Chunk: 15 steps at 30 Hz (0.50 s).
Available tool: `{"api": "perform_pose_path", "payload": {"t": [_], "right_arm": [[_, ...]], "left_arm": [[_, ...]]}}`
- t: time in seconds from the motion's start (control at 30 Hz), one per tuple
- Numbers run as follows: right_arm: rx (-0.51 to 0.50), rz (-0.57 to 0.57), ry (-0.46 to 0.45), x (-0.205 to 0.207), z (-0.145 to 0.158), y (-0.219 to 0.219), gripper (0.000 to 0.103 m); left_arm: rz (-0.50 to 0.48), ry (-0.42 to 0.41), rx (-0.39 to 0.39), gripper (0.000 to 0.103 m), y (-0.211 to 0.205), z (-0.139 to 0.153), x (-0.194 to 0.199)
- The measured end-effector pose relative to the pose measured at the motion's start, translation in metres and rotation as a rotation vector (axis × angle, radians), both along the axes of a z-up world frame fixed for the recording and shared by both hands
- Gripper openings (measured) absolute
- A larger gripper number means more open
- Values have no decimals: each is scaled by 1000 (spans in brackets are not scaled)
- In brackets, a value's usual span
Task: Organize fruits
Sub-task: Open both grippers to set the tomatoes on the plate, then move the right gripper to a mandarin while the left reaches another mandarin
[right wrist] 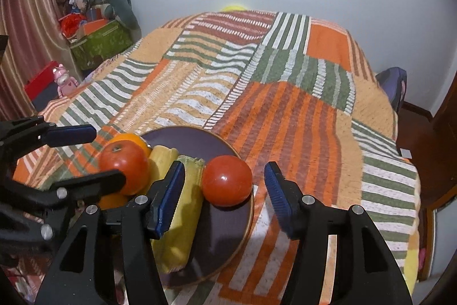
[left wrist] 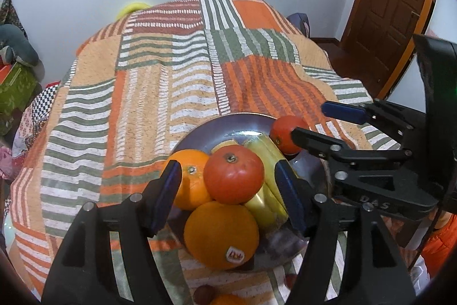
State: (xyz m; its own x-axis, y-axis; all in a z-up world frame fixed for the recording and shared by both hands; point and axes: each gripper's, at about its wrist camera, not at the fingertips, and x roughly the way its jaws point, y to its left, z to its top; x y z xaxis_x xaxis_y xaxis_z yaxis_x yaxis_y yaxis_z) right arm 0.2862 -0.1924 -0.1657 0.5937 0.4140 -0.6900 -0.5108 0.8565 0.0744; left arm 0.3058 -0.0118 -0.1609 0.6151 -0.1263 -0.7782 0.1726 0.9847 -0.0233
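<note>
A dark round plate (left wrist: 200,133) (right wrist: 182,137) sits on a striped bedspread and holds fruit. In the left wrist view a red tomato (left wrist: 233,175) lies on top of two oranges (left wrist: 221,235) (left wrist: 190,179) and yellow bananas (left wrist: 268,190). My left gripper (left wrist: 228,196) is open, its jaws either side of that tomato and not touching it. A second tomato (right wrist: 227,180) (left wrist: 285,133) sits at the plate's right edge. My right gripper (right wrist: 222,196) is open around this tomato with a gap on both sides. Bananas (right wrist: 177,207) lie beside its left finger.
The striped bedspread (left wrist: 171,76) (right wrist: 285,90) stretches far beyond the plate. Small fruits (left wrist: 204,295) lie near the front edge below the plate. A green box with clutter (right wrist: 97,42) stands at the far left; a wooden door (left wrist: 391,5) is at the right.
</note>
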Motion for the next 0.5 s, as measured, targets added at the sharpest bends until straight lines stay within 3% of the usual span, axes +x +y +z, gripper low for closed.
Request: {"api": "perform_pose_path", "payload": {"t": [0.3,0.5], "right_arm": [[27,-34,-59,-46,32,-21,59],[50,-65,-80,-80,44,-35,59]], "left_arm": [[32,-64,-1,72,15,33,-42],[42,-66,10,73,22,41,-71]]}}
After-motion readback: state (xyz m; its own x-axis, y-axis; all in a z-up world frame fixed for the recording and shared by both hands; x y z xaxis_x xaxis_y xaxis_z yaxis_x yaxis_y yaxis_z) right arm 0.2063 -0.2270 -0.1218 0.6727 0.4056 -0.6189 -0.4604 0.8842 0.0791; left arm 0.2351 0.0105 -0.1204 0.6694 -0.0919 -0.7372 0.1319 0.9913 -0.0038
